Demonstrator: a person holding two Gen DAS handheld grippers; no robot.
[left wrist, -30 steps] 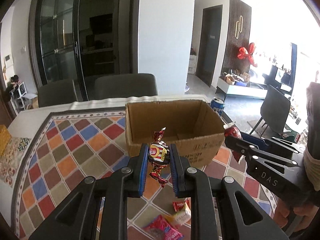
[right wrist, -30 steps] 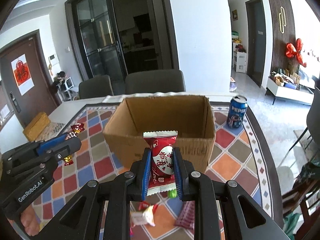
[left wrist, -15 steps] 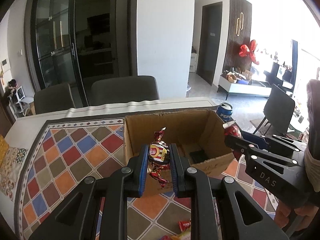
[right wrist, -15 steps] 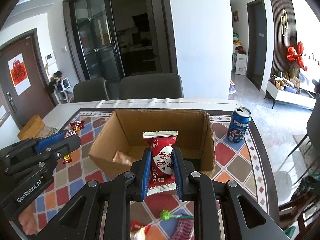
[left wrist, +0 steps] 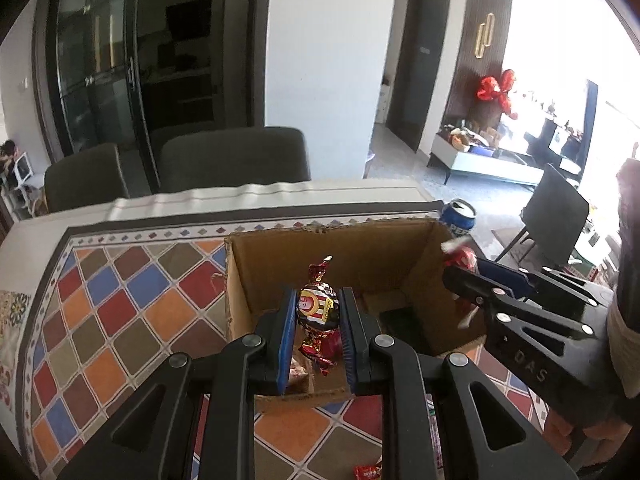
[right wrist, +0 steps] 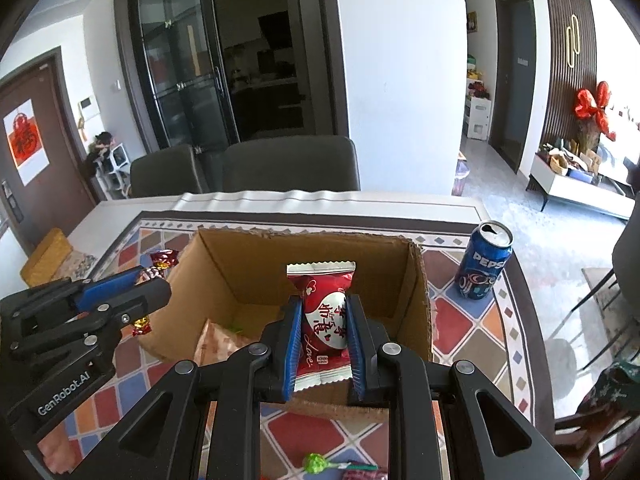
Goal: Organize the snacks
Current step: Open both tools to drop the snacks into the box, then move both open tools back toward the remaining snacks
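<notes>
An open cardboard box [left wrist: 320, 248] stands on the patterned tablecloth. My left gripper [left wrist: 318, 300] is shut on a twist-wrapped candy [left wrist: 318, 308] in red, gold and dark foil, held above the box's near side. In the right wrist view my right gripper [right wrist: 324, 304] is shut on a red and white snack packet [right wrist: 322, 320], also over the box [right wrist: 280, 264]. Each gripper shows in the other's view: the right gripper [left wrist: 460, 272] over the box's right wall, the left gripper [right wrist: 152, 284] at its left wall. A pale packet [right wrist: 218, 340] lies inside the box.
A blue Pepsi can [right wrist: 482, 266] stands right of the box. A green lollipop [right wrist: 314, 462] and a small red packet [left wrist: 368, 472] lie on the cloth near the front edge. Two dark chairs [right wrist: 288, 164] stand behind the table. A yellow box [right wrist: 46, 254] sits far left.
Both grippers have moved forward with their snacks, from in front of the box to above its opening. The inside of the box has come into view.
</notes>
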